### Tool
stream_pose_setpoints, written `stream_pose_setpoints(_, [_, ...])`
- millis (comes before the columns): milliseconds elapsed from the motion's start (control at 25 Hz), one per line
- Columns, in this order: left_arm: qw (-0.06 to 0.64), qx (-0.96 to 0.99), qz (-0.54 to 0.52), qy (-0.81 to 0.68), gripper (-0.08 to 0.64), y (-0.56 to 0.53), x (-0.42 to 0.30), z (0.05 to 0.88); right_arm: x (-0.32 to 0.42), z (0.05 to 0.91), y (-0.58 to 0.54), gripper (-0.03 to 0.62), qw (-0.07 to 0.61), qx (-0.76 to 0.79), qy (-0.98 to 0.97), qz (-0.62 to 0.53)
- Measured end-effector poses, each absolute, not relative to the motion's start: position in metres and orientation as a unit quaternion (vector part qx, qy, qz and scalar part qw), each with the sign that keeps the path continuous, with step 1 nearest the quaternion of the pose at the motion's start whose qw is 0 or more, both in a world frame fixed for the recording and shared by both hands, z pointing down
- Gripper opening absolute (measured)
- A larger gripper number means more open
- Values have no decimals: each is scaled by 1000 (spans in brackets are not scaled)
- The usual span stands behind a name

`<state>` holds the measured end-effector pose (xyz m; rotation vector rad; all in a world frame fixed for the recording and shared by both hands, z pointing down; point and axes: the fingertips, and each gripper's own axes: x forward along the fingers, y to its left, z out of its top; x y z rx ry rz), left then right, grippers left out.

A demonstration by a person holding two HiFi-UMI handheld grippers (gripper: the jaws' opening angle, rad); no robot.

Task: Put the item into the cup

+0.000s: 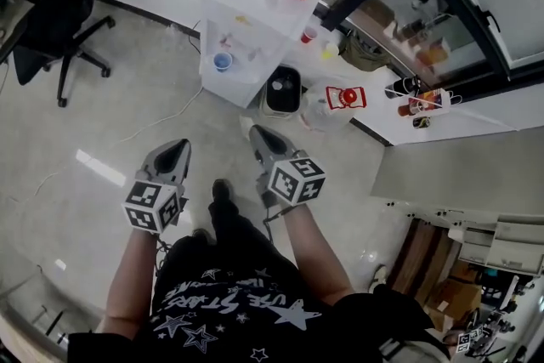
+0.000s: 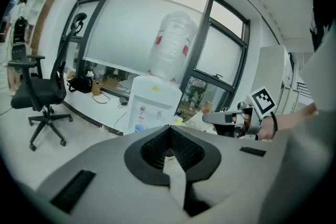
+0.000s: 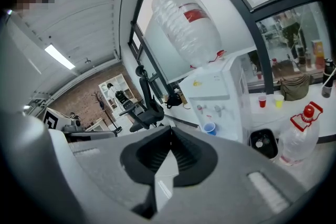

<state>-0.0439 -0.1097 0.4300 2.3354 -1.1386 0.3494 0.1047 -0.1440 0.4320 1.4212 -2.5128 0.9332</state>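
Ahead on the dispenser [image 1: 242, 13] stands the cup [image 1: 222, 61], well beyond the left hand-held gripper [image 1: 178, 145] and right hand-held gripper [image 1: 254, 132], both closed and empty, the right seemingly nearer.

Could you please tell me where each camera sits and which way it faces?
Head view: on the person's head, facing steeply down; shows forearms, left gripper, right gripper.
Left gripper view: on the left gripper, facing the water dispenser along shut jaws; right gripper at right.
Right gripper view: on the right gripper, facing the water dispenser; left gripper at left.
All three share the water dispenser and blue cup.
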Motion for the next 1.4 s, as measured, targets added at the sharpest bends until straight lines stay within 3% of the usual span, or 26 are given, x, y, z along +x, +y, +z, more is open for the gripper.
stream_pose_setpoints(480, [253,839,113,-469,6,-175,-57,437,98,459,-212,2,74,431,-845,307])
stream_pose_setpoints(1400, [288,870,155,-368,6,-312,-85,567,65,567,-328,2,97,540,-757,354])
